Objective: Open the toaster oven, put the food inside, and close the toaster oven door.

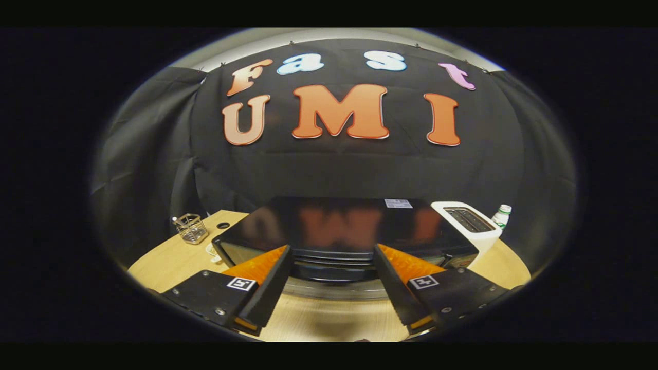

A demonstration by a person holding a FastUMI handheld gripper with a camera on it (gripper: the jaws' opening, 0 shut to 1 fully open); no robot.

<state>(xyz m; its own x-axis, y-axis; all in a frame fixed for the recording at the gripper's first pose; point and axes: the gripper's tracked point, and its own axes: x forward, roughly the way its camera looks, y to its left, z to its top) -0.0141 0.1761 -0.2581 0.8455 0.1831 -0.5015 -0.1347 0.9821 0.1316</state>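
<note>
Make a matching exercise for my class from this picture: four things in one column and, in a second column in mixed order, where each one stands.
Things:
1. toaster oven
2. white toaster
3. wire basket
4. bottle

Places:
A. just behind the white toaster, near the wall
B. on the table, apart from the oven, on the side away from the toaster
C. just ahead of the open claw, its dark glossy top facing the camera
D. close beside the oven, slots on top

Pairs: 1-C, 2-D, 3-B, 4-A
</note>
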